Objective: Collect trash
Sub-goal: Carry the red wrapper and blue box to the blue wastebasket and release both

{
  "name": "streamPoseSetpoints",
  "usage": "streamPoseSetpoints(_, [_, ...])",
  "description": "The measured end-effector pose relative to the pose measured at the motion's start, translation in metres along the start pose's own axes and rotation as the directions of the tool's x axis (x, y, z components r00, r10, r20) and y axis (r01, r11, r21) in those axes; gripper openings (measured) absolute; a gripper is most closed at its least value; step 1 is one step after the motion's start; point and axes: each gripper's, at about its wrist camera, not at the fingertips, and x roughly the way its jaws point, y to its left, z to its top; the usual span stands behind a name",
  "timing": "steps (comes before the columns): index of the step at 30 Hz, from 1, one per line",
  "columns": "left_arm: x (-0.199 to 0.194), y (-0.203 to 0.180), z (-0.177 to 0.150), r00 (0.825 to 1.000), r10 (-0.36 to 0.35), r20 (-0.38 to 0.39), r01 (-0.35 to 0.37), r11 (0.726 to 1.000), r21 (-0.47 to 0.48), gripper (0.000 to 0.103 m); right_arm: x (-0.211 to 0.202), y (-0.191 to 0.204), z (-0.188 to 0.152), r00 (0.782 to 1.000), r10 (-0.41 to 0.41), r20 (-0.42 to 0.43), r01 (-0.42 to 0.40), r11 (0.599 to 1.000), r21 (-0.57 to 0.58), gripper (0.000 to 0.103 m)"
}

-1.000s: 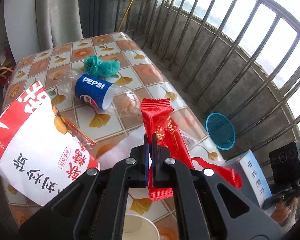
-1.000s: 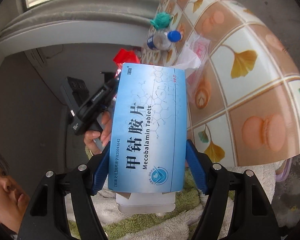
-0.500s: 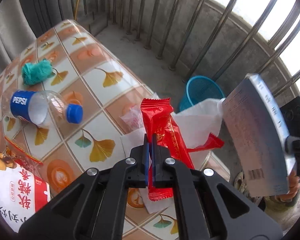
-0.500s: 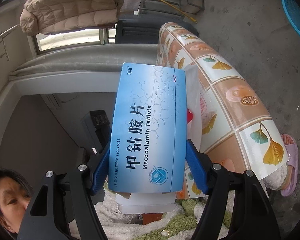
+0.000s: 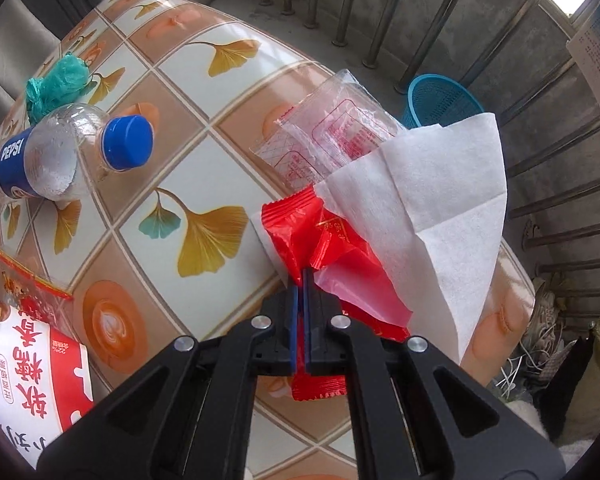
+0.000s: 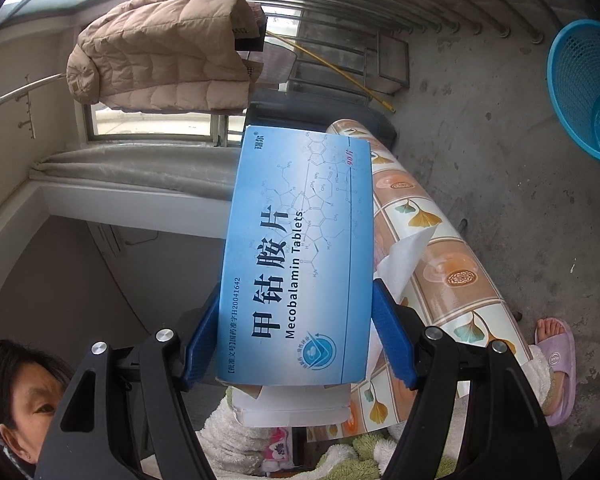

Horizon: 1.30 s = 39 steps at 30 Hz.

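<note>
My left gripper point(image 5: 300, 276) is shut on a red snack wrapper point(image 5: 332, 256), whose crumpled top presses into a white tissue point(image 5: 440, 208) at the table's corner. A clear plastic wrapper point(image 5: 332, 132) lies just beyond the tissue. My right gripper point(image 6: 296, 328) is shut on a blue medicine box point(image 6: 300, 256), held upright between its blue pads. The blue waste basket point(image 5: 440, 100) stands on the floor past the table corner, and the same basket point(image 6: 588, 88) shows at the right edge of the right wrist view.
A Pepsi bottle point(image 5: 56, 156), a green crumpled bag point(image 5: 56, 84) and a white-red snack bag point(image 5: 32, 368) lie on the tiled table point(image 5: 204, 168). Metal railing bars point(image 5: 548, 152) fence the balcony. A person's slippered foot point(image 6: 556, 344) stands by the table.
The left gripper has dropped and tipped down with the red wrapper, which now touches the tissue. The right gripper has swung away with the box, and the basket has come into its view.
</note>
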Motion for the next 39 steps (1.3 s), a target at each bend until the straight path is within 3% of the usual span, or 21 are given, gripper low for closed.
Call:
streamPoseSetpoints(4, [-0.004, 0.003, -0.012, 0.997, 0.076, -0.03, -0.074, 0.996, 0.053, 0.001, 0.015, -0.007, -0.001, 0.999, -0.025, -0.031, 0.026, 0.999, 0.025, 0.069])
streamPoseSetpoints(7, [-0.017, 0.024, -0.012, 0.997, 0.065, -0.044, -0.065, 0.998, 0.0, 0.0, 0.028, -0.005, -0.003, 0.998, -0.033, -0.056, 0.034, 0.999, 0.014, 0.069])
streamPoseSetpoints(10, [-0.044, 0.054, -0.006, 0.999, -0.023, 0.035, 0.027, 0.993, -0.115, 0.0, 0.036, -0.002, -0.004, 0.997, -0.035, -0.072, 0.035, 0.999, 0.004, 0.069])
streamPoseSetpoints(13, [-0.065, 0.071, -0.002, 0.986, -0.109, 0.126, 0.132, 0.972, -0.192, 0.0, 0.042, 0.0, -0.003, 0.996, -0.041, -0.08, 0.042, 0.999, 0.004, 0.069])
streamPoseSetpoints(19, [-0.106, 0.076, 0.0, 0.952, -0.121, 0.28, 0.186, 0.958, -0.218, 0.0, 0.045, 0.008, 0.0, 0.997, -0.046, -0.066, 0.045, 0.999, -0.018, 0.069])
streamPoseSetpoints(23, [-0.121, 0.06, 0.019, 0.932, -0.138, 0.336, 0.207, 0.962, -0.179, 0.0, 0.033, 0.003, 0.009, 0.997, -0.083, 0.004, 0.083, 0.996, -0.01, 0.069])
streamPoseSetpoints(30, [-0.092, -0.026, 0.097, 0.941, -0.232, 0.245, 0.251, 0.967, -0.048, 0.0, -0.009, -0.051, 0.038, 0.96, -0.209, 0.187, 0.177, 0.969, 0.171, 0.069])
streamPoseSetpoints(33, [-0.052, -0.065, 0.141, 0.94, -0.307, 0.146, 0.314, 0.949, -0.026, 0.001, -0.026, -0.084, 0.051, 0.935, -0.252, 0.249, 0.187, 0.948, 0.258, 0.069])
streamPoseSetpoints(37, [0.005, -0.115, 0.188, 0.947, -0.317, 0.056, 0.317, 0.948, 0.009, 0.001, -0.042, -0.128, 0.073, 0.908, -0.289, 0.304, 0.17, 0.916, 0.362, 0.069])
streamPoseSetpoints(39, [0.028, -0.139, 0.209, 0.94, -0.34, 0.032, 0.339, 0.94, 0.021, 0.001, -0.047, -0.147, 0.087, 0.897, -0.303, 0.323, 0.163, 0.904, 0.394, 0.069])
